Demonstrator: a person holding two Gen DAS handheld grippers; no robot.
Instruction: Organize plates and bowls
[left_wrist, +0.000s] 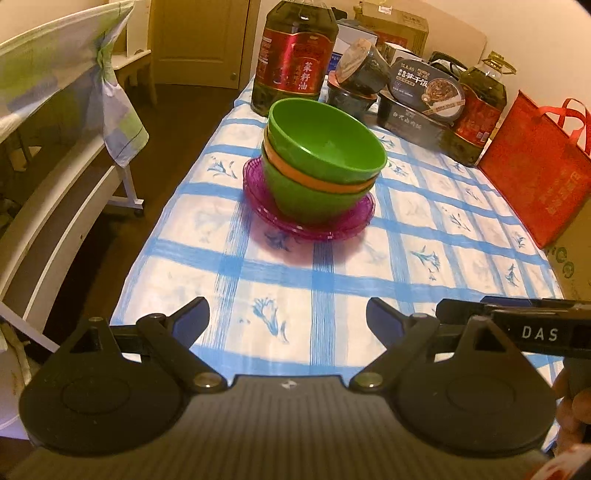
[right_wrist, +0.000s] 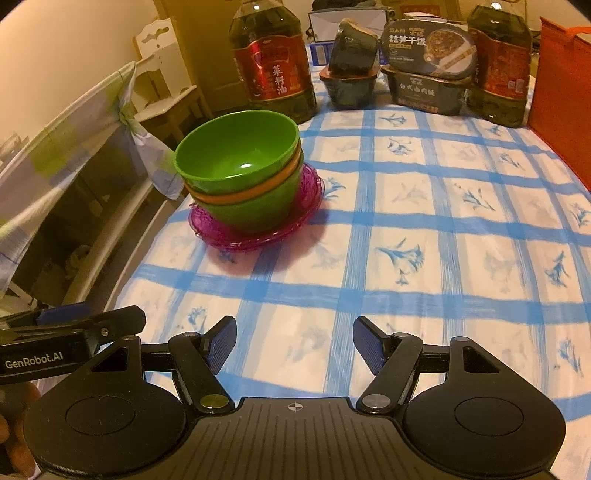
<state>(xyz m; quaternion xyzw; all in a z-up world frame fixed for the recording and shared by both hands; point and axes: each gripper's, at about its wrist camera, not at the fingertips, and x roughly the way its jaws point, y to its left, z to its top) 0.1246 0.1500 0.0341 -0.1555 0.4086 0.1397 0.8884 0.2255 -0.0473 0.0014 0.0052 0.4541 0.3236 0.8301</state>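
Left gripper (left_wrist: 288, 325): jaws wide apart, nothing between them, touching nothing. Right gripper (right_wrist: 294, 345): jaws apart, somewhat narrower than the left, also empty. Both point down at a slant over the near part of the table (left_wrist: 461, 266), short of the bowl stack, and sit side by side; each appears at the edge of the other's view.

Bowl stack (left_wrist: 321, 162): three nested bowls, a green bowl (right_wrist: 240, 155) on top, an orange bowl (left_wrist: 314, 173) showing only as a rim band in the middle, and another green one at the bottom. The stack leans slightly. It stands on the purple plates (left_wrist: 314, 225), clear plastic; how many plates I cannot tell.

Relative to the bowl stack: a large oil bottle (left_wrist: 295, 55) just behind it, red label with Chinese characters. Dark food tubs (right_wrist: 428, 74) behind and to the right, lids printed in Chinese, fine text unreadable. A second oil bottle (right_wrist: 498, 62) further right, then a red bag (left_wrist: 535, 173) well apart at the table's right edge.

Writing on the tools: "DAS" on the right gripper in the left wrist view; "GenRobot.AI" on the left gripper in the right wrist view.

Fingers (left_wrist: 576, 406) of a hand show at the right edge of the left wrist view.
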